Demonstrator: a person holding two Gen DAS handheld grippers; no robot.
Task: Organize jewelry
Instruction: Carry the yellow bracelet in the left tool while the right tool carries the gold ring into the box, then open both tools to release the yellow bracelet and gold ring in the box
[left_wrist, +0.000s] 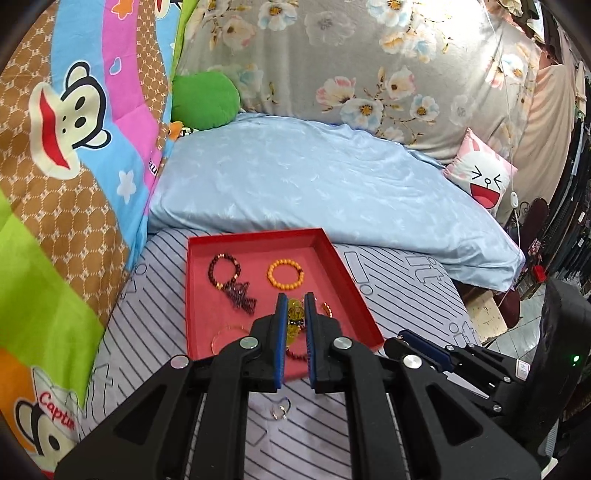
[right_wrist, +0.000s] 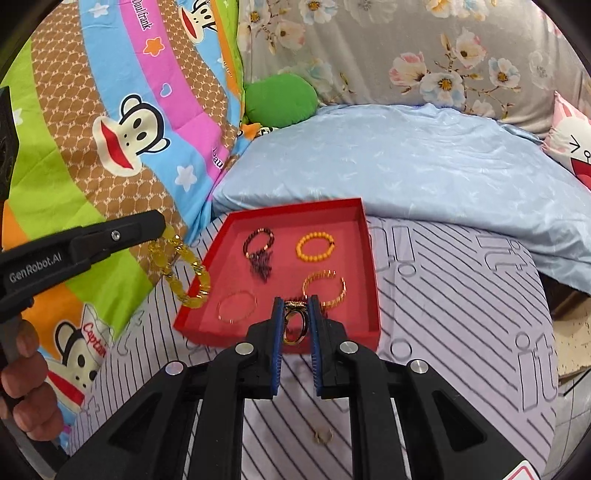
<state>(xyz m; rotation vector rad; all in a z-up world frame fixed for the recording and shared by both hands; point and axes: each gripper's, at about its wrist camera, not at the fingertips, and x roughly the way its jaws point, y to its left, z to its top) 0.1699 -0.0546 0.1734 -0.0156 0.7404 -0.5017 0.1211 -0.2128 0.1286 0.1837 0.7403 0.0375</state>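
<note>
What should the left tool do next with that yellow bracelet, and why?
Probably lower it into the red tray and open. The left tool holds the yellow bracelet dangling above the tray's left edge, and the middle of the tray floor looks bare.

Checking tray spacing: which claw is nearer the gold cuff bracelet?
Right. The right claw, gripping a ring, sits just beside the gold cuff bracelet; the left claw, gripping a yellow bracelet, is beyond the tray's left edge.

Blue pillow (left_wrist: 314, 184); perhaps green cushion (left_wrist: 205, 99)
</note>
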